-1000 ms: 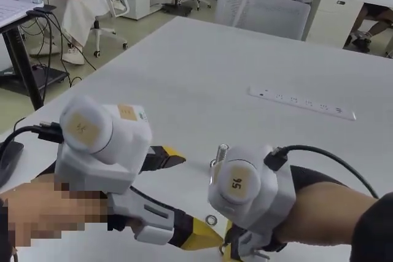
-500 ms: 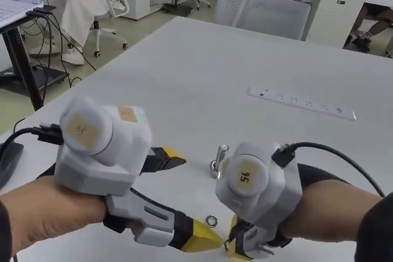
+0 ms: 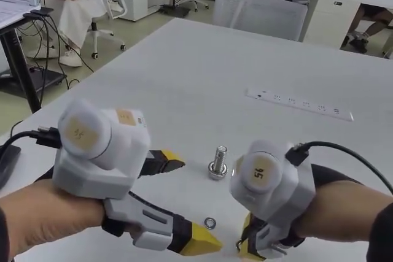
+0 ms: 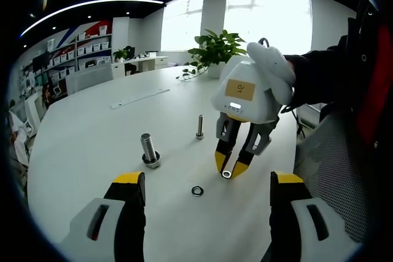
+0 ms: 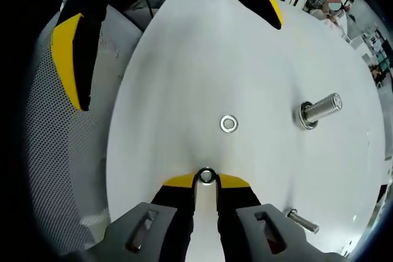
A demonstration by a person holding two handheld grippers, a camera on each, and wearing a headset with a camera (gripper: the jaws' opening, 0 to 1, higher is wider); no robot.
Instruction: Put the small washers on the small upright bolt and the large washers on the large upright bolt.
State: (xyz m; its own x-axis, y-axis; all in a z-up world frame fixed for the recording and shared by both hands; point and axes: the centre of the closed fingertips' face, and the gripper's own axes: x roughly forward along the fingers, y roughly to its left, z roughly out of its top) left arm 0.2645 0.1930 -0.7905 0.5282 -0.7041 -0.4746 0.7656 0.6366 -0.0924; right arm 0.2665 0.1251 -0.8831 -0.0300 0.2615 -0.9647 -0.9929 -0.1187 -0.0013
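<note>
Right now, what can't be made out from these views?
- Right tool tips: in the head view, covered by its own housing and cut by the bottom edge.
- Washer it grips: too small in either gripper view to size.
- Large bolt base: washer count there, too small in all views.

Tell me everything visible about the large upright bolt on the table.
The large silver threaded metal bolt stands upright on the white table, threaded shank up, with a wider metal collar at its foot; head or washer, I cannot tell. Nothing but the table touches it. A small silver washer lies loose on the table nearer the person, apart from it.
</note>
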